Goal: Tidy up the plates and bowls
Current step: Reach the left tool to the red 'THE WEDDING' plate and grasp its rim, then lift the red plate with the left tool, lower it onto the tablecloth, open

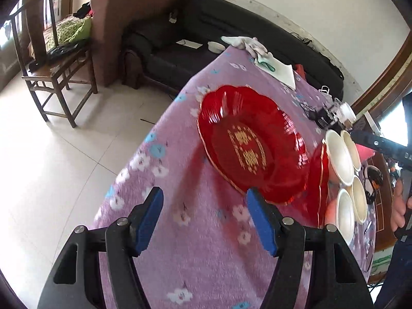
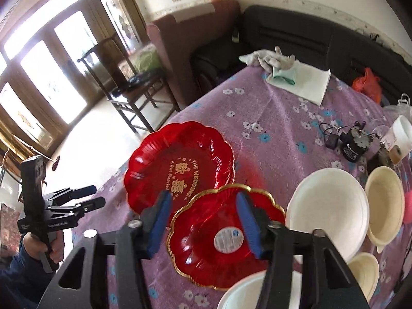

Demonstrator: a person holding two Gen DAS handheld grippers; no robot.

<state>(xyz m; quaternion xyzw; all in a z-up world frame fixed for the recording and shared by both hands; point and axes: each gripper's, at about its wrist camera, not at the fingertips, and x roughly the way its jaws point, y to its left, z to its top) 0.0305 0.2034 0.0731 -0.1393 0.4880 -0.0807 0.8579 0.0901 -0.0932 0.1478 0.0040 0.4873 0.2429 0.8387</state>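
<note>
Nothing gripped yet. Right gripper (image 2: 203, 221) hangs over the table, tilted steeply down, blue-padded jaws partly apart and empty; nearest, straight below at 6 o'clock of its view, is the small red scalloped plastic plate with gold rim (image 2: 206, 252), face down with the label sticker showing, probably why it needs flipping or stacking. It overlaps the edge of the large red scalloped plastic plate with gold lettering (image 2: 177, 164) at 11 o'clock, face up. White round bowls cluster at 3 to 5 o'clock: big one (image 2: 327, 206) just beside the small plate, cream one (image 2: 383, 200) further right, two more at the bottom edge. All loose on the purple flowered tablecloth (image 2: 270, 118), so not yet sorted. Left gripper (image 1: 204, 219) also points down at bare cloth, jaws about half apart, nothing between them; large plate sits just past its right finger at 1 o'clock. In the right view the left unit shows at 9 o'clock, held pistol-style in a hand (image 2: 55, 251). Far edge, 1 o'clock: white gloves (image 2: 273, 59) on folded white paper (image 2: 309, 82).
</note>
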